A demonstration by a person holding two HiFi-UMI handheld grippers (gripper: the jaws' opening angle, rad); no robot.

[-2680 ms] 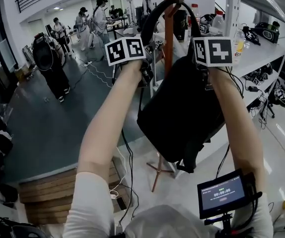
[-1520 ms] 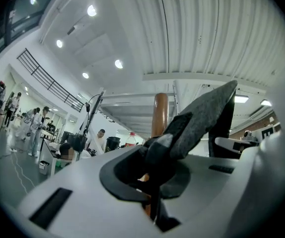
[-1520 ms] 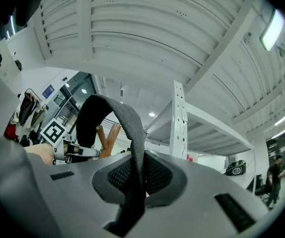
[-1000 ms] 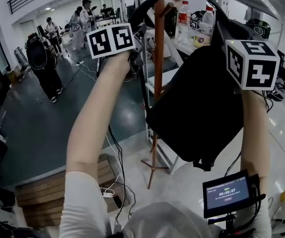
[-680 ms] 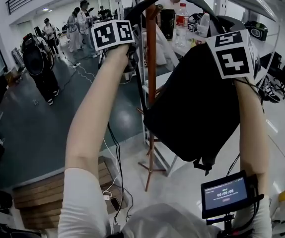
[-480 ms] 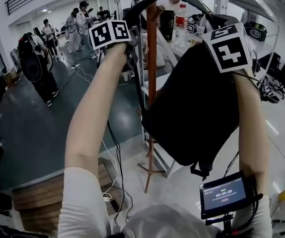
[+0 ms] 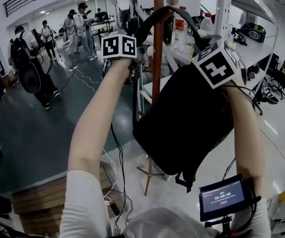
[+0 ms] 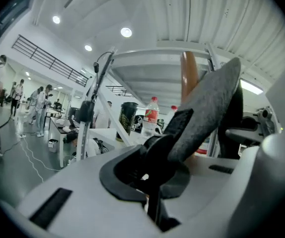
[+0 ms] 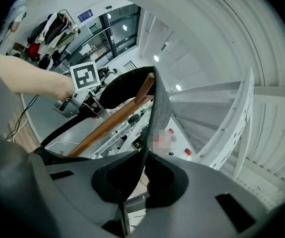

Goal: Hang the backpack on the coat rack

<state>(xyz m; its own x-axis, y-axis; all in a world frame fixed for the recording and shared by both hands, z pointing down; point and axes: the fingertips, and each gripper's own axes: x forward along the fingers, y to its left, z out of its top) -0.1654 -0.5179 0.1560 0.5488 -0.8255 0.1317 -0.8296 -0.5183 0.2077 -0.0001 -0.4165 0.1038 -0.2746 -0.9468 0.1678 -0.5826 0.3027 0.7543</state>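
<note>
Currently both grippers carry the black fabric backpack by its grey padded strap. The strap arches over the top of the round brown wooden coat rack pole in the upper centre of the head view. The left gripper has its fingers closed on the strap left of the pole. The right gripper has its fingers closed on the same strap right of the pole, where it passes edge-on between the pads. The backpack body hangs at centre frame, just right of the pole and well clear of the floor.

Recommended procedure: lower both grippers evenly so the strap loop seats on the pole top or on a peg. No view shows whether a peg lies under the strap. Keep both grips closed until the rack appears to bear the load, then release one side at a time.

The pole looks smooth and hard, so the strap may slide. The backpack is soft and slack and will probably swing.
</note>
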